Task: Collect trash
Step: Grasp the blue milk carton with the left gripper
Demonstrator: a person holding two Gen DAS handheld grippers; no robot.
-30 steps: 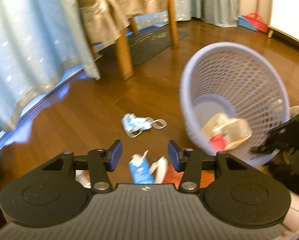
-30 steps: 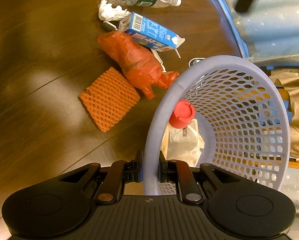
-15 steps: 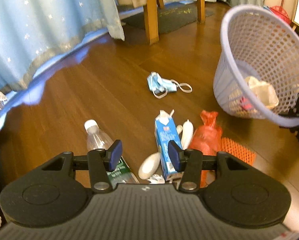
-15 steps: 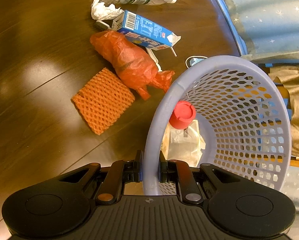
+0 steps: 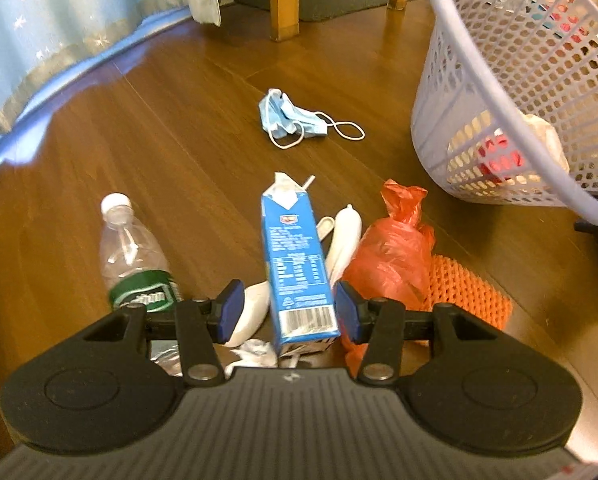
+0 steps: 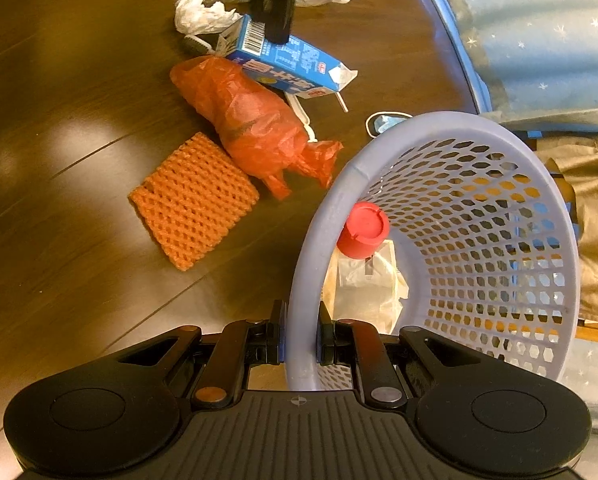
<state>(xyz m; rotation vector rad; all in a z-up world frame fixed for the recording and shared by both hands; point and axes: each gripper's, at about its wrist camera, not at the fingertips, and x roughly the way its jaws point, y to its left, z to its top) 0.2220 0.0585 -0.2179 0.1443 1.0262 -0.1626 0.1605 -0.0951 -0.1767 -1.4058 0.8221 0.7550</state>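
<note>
Trash lies on the brown wood floor [image 5: 171, 152]. A blue milk carton [image 5: 297, 268] lies flat in the middle of the pile. The left gripper [image 5: 287, 312] is low over the carton's barcode end, one finger on each side. Its blue pads are spread, and there is a gap on both sides, so they do not squeeze the carton. A clear bottle [image 5: 135, 256] with a green label lies to the left of the carton. A red plastic bag [image 5: 395, 256] lies to the right of it, and an orange foam net [image 5: 467, 292] peeks out behind the bag. A blue face mask [image 5: 289, 118] lies farther off, alone. The right gripper [image 6: 301, 336] pinches the rim of the pale purple basket [image 6: 499, 248] and holds it tipped. Inside it sit a red cap [image 6: 363, 230] and some crinkled clear wrap [image 6: 367, 284].
</note>
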